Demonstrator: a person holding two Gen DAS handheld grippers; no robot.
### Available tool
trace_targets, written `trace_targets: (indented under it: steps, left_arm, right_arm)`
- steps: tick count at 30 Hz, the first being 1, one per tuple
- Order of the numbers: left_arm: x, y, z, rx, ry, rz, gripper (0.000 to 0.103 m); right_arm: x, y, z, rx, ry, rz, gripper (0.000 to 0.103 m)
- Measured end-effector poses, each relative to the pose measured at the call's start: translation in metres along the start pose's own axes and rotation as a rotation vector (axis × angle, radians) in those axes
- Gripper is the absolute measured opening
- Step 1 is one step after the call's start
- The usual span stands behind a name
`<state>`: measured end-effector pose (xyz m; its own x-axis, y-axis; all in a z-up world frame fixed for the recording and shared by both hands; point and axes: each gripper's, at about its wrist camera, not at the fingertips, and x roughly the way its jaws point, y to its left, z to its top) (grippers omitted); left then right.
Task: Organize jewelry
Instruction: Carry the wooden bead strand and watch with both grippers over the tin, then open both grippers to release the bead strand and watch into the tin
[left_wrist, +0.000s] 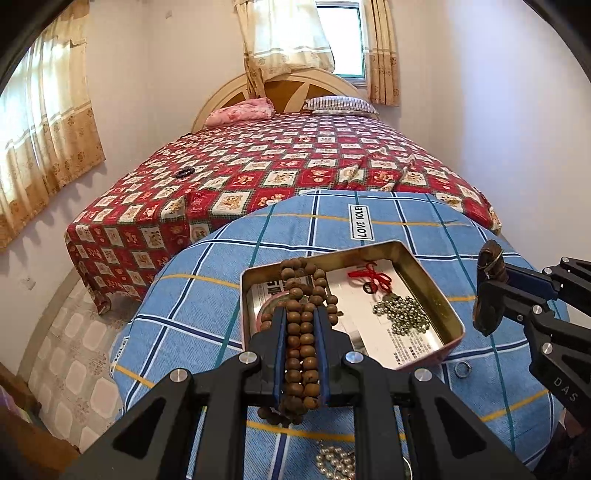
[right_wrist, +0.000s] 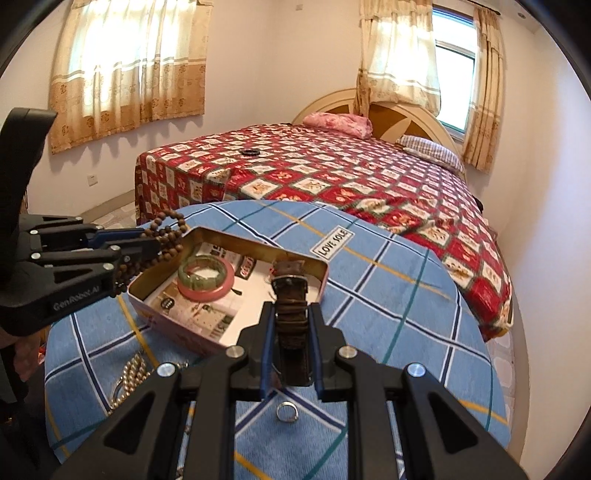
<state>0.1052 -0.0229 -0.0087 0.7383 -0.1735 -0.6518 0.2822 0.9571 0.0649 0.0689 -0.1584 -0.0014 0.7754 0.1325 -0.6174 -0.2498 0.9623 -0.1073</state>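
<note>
An open metal tin (left_wrist: 436, 284) (right_wrist: 317, 264) sits on the blue checked tablecloth. My left gripper (left_wrist: 300, 317) (right_wrist: 162, 245) is shut on a string of brown wooden beads (left_wrist: 301, 339) (right_wrist: 168, 230), held over the tin's left edge. My right gripper (right_wrist: 290, 314) (left_wrist: 484, 291) is shut on a brown leather watch strap (right_wrist: 291, 325) (left_wrist: 487, 295), held above the tin's near right part. In the tin lie a green-and-pink bangle (right_wrist: 205, 277), a silver bead chain (left_wrist: 402, 314) and a red-corded charm (left_wrist: 371, 277).
A silver ring (right_wrist: 286, 411) (left_wrist: 462, 369) lies on the cloth in front of the tin. A pearl-like bead strand (left_wrist: 336, 463) (right_wrist: 129, 376) lies at the near left. A bed with a red quilt (left_wrist: 258, 166) stands behind the table, with a dark bracelet (left_wrist: 184, 172) on it.
</note>
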Motion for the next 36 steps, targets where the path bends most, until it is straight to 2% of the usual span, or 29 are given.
trace_targets:
  steps: [22,36]
  left_arm:
    - [0.032,0.008,0.012,0.005,0.029,0.024,0.015]
    - [0.070,0.003,0.012,0.012,0.080,0.037,0.015]
  right_arm:
    - [0.030,0.008,0.020,-0.042,0.025,0.012,0.019]
    - [0.074,0.005,0.018,-0.053,0.118,0.016,0.020]
